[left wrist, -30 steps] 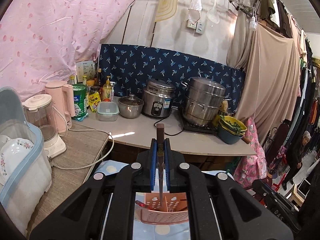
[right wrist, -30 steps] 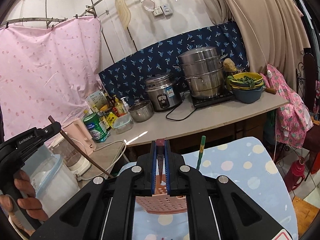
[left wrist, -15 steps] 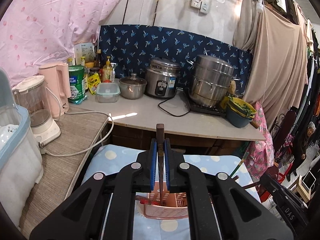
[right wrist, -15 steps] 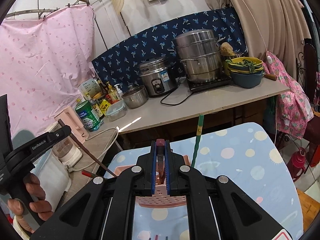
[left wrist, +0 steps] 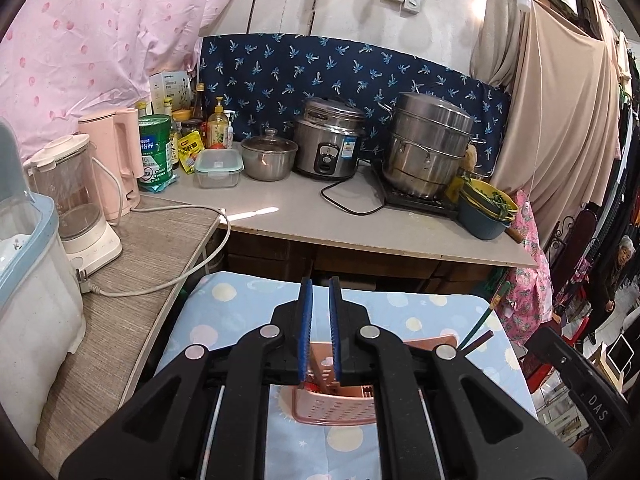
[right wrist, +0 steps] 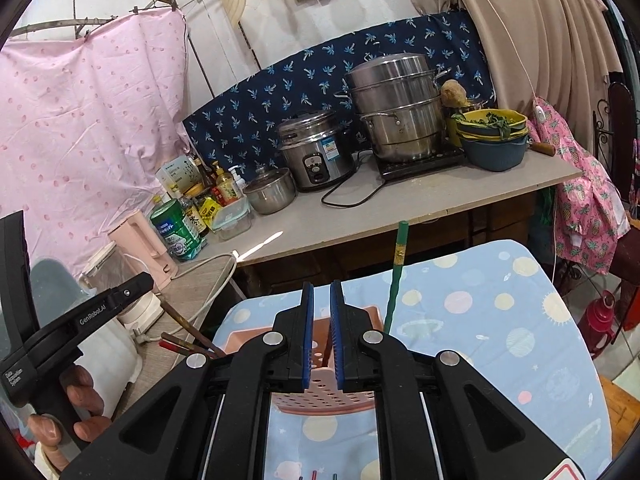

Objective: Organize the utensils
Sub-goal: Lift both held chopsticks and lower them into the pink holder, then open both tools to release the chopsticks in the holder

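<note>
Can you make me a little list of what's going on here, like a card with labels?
place: small table with a dotted blue cloth, kitchen counter behind
holder: pink utensil basket on the cloth
inside it: green chopstick leaning up, brown chopsticks leaning out
left gripper: open, holding nothing
right gripper: open, holding nothing

utensil basket [right wrist: 320, 394] on the table [right wrist: 500, 332] — counter [right wrist: 400, 208] behind, chopsticks [right wrist: 394, 280] in basket.

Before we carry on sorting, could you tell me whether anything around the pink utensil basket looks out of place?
The chopsticks in the pink utensil basket are splayed: the green chopstick stands nearly upright, while the brown chopsticks lean far out over its left rim. Both tools are open and empty.
</note>
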Available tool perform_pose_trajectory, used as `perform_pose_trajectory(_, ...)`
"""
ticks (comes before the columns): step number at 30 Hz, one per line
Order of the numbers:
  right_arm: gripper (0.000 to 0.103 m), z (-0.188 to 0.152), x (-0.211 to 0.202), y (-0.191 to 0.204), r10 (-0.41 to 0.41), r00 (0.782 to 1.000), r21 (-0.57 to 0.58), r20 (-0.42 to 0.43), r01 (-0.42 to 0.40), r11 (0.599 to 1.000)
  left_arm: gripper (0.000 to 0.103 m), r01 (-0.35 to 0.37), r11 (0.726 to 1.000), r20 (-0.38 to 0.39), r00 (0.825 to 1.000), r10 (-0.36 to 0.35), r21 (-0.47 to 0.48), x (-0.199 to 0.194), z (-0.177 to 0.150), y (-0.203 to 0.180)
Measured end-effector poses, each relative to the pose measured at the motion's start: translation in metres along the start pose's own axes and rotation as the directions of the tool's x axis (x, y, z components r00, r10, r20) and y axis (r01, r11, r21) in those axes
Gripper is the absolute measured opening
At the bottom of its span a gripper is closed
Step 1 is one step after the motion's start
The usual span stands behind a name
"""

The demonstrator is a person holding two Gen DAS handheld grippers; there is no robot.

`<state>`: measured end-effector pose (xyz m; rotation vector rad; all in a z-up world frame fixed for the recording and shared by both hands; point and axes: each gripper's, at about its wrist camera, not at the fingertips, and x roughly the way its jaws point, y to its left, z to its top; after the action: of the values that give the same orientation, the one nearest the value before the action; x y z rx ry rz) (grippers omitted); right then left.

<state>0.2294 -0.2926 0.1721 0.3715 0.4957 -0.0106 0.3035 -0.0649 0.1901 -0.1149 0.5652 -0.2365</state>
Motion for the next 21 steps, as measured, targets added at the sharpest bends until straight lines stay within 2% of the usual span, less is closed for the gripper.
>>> perform_pose_trajectory(10, 0.01, -0.01, -0.027, 0.004, -0.004, 1.0, -0.024, 0.017, 0.005, 1.0, 0.008, -0.008, 1.0, -0.001, 1.0, 0.008, 0.025, -0.022, -0.015, -0.002)
perform_pose_trajectory(21, 0.011, -0.057, -0.057, 0.011, 0.002, 1.0, -0.058, -0.024, -0.003, 0.998, 0.008, -0.022, 0.997, -0.011, 1.0, 0.022, 0.069, -0.057, -0.053, -0.003)
